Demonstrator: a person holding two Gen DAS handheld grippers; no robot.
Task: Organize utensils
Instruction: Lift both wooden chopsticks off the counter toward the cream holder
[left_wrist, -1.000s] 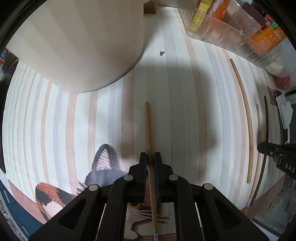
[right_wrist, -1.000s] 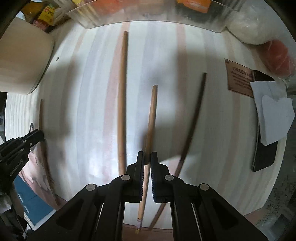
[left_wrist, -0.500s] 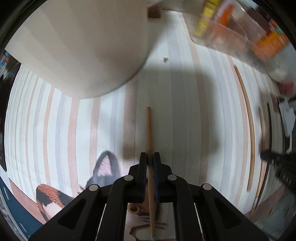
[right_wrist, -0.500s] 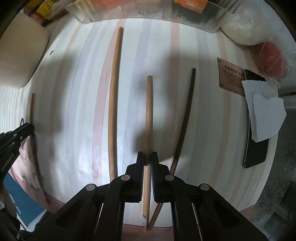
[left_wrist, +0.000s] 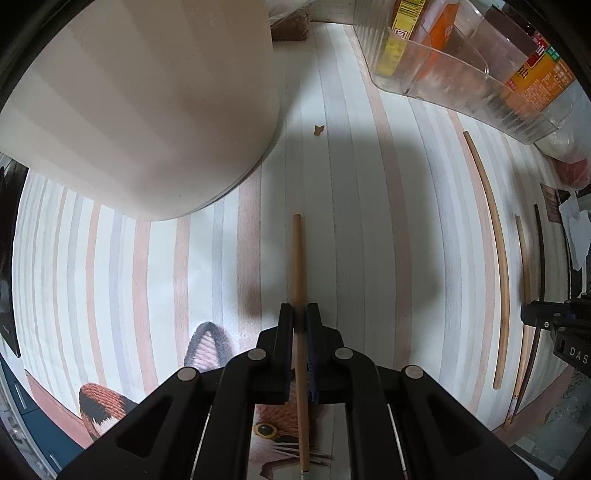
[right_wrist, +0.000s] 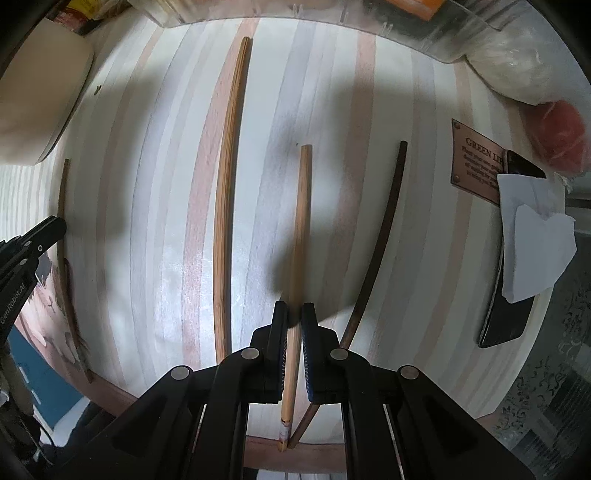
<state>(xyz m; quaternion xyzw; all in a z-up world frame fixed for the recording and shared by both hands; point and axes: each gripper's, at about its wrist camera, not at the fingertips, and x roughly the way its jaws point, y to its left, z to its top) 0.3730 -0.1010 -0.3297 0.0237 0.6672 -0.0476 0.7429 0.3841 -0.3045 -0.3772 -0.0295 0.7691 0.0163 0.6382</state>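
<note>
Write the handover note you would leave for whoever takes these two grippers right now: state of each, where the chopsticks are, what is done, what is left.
Left gripper: shut on a light wooden chopstick, above the striped table near the cream container.
Right gripper: shut on a matching light chopstick.
Lying on the table: a longer tan chopstick and a dark chopstick, either side of the right gripper's stick.
Done: one light chopstick picked up in each gripper.
Left: bring that pair together and put it away; then the two lying sticks.

A home dining table: striped cloth (left_wrist: 369, 221), condiment packets in a clear bin (left_wrist: 461, 74).
</note>
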